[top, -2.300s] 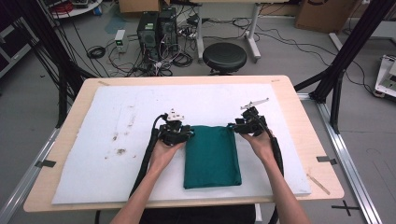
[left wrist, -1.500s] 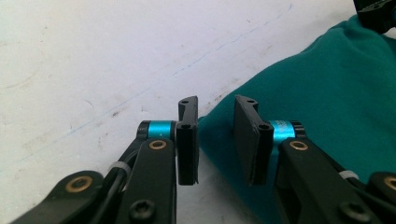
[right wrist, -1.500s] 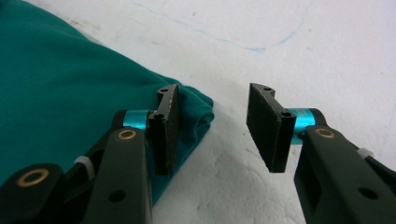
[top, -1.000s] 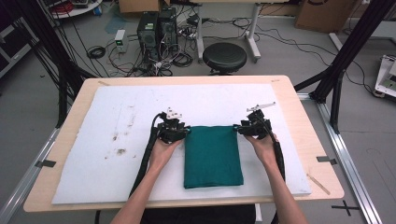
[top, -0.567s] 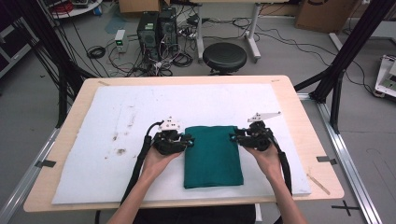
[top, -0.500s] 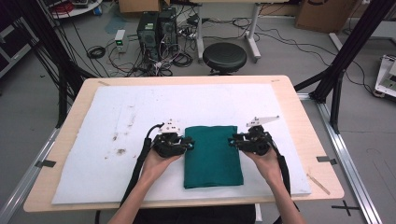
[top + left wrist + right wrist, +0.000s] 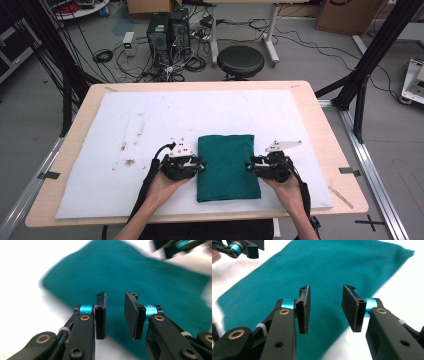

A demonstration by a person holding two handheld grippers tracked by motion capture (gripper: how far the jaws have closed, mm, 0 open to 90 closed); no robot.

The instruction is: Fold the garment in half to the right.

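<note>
Between your two tools lies the folded green cloth (image 7: 227, 166), flat on the tabletop (image 7: 310, 112). Left tool (image 7: 201, 166) and right tool (image 7: 248, 167) flank its side edges, jaws parted, gripping nothing.

In my left gripper view the green cloth (image 7: 150, 282) is smeared with blur, its edge at nine o'clock soft, and it runs off the frame at three o'clock. My other gripper (image 7: 175, 246) at one o'clock there is blurred too and cut by the top edge. In my right gripper view the cloth's near end runs off the bottom edge at six o'clock. From above, my forearms leave the frame at six o'clock, and the jaw tips are too small to read.
</note>
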